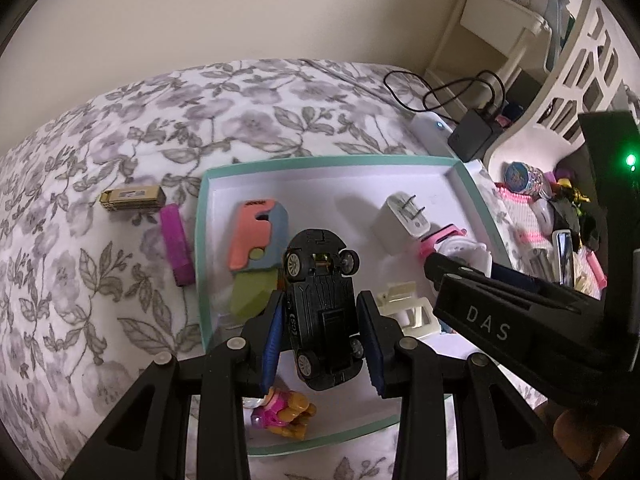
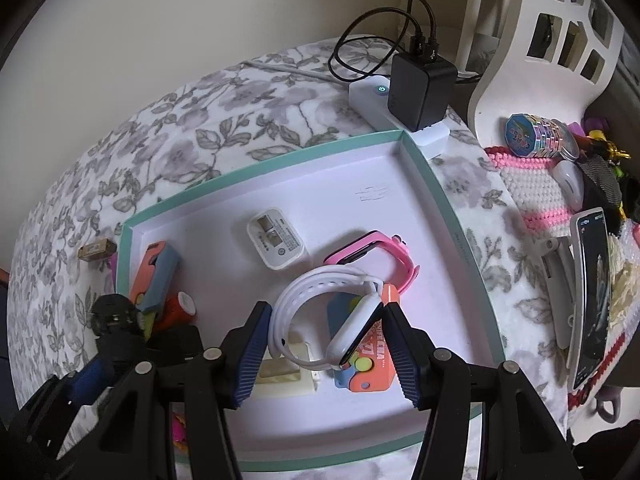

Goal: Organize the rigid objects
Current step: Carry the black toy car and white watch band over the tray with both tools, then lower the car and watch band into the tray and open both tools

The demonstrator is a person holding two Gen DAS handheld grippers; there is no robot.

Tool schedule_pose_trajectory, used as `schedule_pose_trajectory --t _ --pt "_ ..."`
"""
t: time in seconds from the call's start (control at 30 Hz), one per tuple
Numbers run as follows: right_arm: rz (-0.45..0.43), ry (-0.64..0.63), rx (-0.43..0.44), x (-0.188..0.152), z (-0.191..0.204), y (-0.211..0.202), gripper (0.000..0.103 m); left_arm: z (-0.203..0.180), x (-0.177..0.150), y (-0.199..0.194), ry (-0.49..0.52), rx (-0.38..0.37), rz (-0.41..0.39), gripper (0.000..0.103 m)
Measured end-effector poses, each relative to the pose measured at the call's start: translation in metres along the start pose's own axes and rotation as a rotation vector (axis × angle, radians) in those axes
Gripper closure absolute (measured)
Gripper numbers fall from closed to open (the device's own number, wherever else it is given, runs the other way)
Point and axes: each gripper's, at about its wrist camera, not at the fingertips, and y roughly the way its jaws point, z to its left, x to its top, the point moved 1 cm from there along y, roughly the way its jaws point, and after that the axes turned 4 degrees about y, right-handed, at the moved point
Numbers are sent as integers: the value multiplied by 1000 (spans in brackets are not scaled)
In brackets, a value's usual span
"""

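Plastic and die-cast toys lie scattered in a shallow white tray (image 1: 328,168) with a mint-green rim, set on a bed (image 1: 120,128) covered in soft grey floral fabric. The left claw (image 1: 324,336) is clamped on a glossy black toy car (image 1: 320,312), its ribbed blue pads pressed to the car's flanks; the car is held belly-up above the tray, its chassis, axle and spoked wheels showing. Below it in the tray sit a rounded block toy in coral, slate-blue and lime (image 1: 258,248), a boxy white plug adapter (image 1: 400,216) with metal prongs pointing up, a cream-coloured frame piece (image 1: 404,308), and a small pink and tan figurine (image 1: 284,412) near the front edge.

The right claw (image 2: 326,350) stands about half open around a white smartwatch (image 2: 320,320), its smooth oval body and looped rubbery strap between the pads. The right pad touches the watch body; whether the left pad presses the strap I cannot tell. A pink smartwatch (image 2: 380,256) lies just behind it, and an orange rectangular toy with raised buttons (image 2: 370,364) lies under it.

Outside the tray, on the bed, rest a gold toy bus (image 1: 132,198) and a magenta bar (image 1: 178,244) side by side. Beyond the far corner, a matte black charger (image 2: 420,88) with looped cables is plugged into a white power strip (image 2: 372,100). A perforated white basket (image 2: 540,40) stands to the right.
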Motion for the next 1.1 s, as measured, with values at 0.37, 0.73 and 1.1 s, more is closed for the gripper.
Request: schedule_pose_trajectory --t 0.37,0.73,1.1 --pt "4 -19 -9 -1 5 2 42 6 -3 9 -14 6 28 65" --pt "8 -51 -20 -4 11 5 41 9 -3 10 -21 8 38 65" --pt "16 -32 -19 -4 9 7 34 11 -2 10 -23 19 40 65"
